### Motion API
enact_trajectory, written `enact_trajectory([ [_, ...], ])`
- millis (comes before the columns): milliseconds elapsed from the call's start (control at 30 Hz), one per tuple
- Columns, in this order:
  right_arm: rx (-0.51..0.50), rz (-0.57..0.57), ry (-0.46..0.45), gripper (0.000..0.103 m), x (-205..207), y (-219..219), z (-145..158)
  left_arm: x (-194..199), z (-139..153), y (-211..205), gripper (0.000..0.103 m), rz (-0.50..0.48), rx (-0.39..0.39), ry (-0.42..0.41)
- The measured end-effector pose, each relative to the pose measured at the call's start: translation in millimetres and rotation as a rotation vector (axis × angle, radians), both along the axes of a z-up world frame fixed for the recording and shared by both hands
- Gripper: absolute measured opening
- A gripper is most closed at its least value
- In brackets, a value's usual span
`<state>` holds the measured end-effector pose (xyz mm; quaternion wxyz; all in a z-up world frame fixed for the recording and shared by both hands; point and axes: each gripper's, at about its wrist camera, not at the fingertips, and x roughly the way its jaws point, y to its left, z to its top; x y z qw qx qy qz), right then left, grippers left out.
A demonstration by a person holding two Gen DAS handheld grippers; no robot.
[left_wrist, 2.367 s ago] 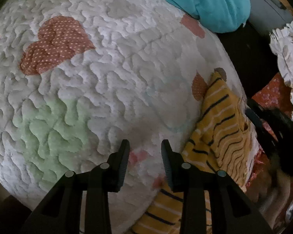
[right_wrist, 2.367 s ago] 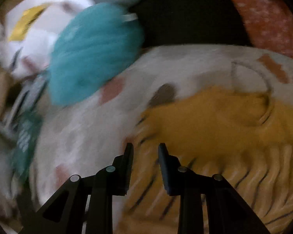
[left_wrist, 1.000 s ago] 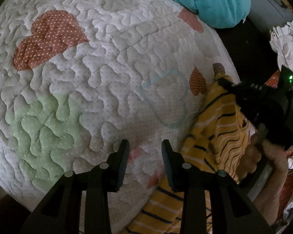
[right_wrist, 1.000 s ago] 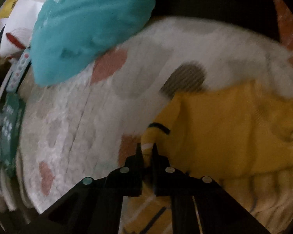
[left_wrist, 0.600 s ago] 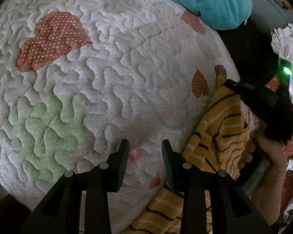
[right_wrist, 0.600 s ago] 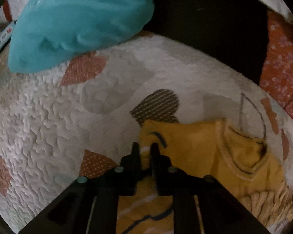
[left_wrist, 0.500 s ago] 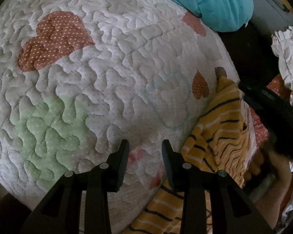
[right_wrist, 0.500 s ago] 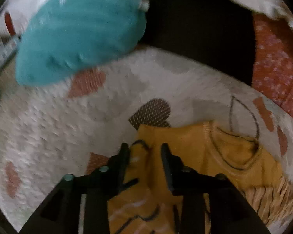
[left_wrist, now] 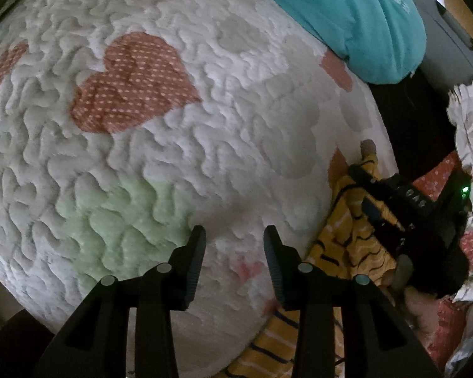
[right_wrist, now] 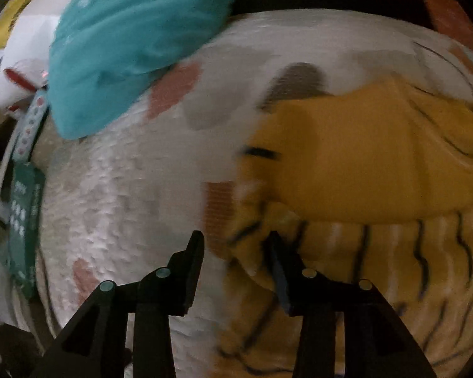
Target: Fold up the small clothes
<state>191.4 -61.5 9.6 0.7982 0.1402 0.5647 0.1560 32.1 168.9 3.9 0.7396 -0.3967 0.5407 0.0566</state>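
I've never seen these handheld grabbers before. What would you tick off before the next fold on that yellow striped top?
1. Right gripper has let go: ok. Its fingers have just been opening and hang apart over the yellow striped top without pinching it.
2. Left gripper free: ok, open over bare quilt.
3. Sleeve folded onto the body: ok, though the picture is blurred.
4. Top lying flat: cannot tell, the striped part looks rumpled.
5. Teal garment out of the way: ok, apart at the quilt's far edge.
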Motion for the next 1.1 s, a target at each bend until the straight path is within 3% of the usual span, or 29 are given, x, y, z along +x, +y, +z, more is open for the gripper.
enact_trajectory([
  [133,-0.041,0.042,-0.079,0.047,-28,-7,31,-5,3,7,0.037,0.017,0.003,-0.006],
  [233,-0.042,0.111,-0.092,0.047,-84,-16,45,-10,6,22,0.037,0.054,-0.011,-0.011],
  [367,0.046,0.221,0.017,0.045,-176,-5,24,-22,9,44,0.038,0.121,-0.014,-0.021],
  [433,0.028,0.273,0.03,0.045,-207,6,14,-24,10,52,0.039,0.145,-0.001,-0.022],
  [533,-0.046,0.349,0.02,0.045,-246,28,-1,-27,9,61,0.04,0.174,0.013,-0.018],
  [600,-0.176,0.367,0.025,0.045,-261,40,-15,-29,7,66,0.04,0.184,0.019,-0.012],
  [700,-0.325,0.405,-0.053,0.045,-276,60,-20,-28,6,66,0.04,0.185,0.028,-0.01],
  [733,-0.361,0.413,-0.068,0.04,-278,65,-21,-28,7,65,0.04,0.183,0.031,-0.011],
  [767,-0.39,0.401,-0.079,0.021,-278,66,-21,-27,8,66,0.04,0.182,0.03,-0.016],
  [800,-0.378,0.386,-0.072,0.014,-276,64,-20,-27,9,66,0.04,0.183,0.028,-0.021],
  [867,-0.248,0.322,-0.02,0.009,-265,48,-19,-28,14,69,0.04,0.189,0.03,-0.036],
  [967,-0.052,0.293,0.031,0.008,-255,37,-20,-33,23,80,0.04,0.21,0.049,-0.06],
  [1100,0.099,0.294,0.08,0.008,-239,47,-34,-39,24,94,0.04,0.253,0.044,-0.064],
])
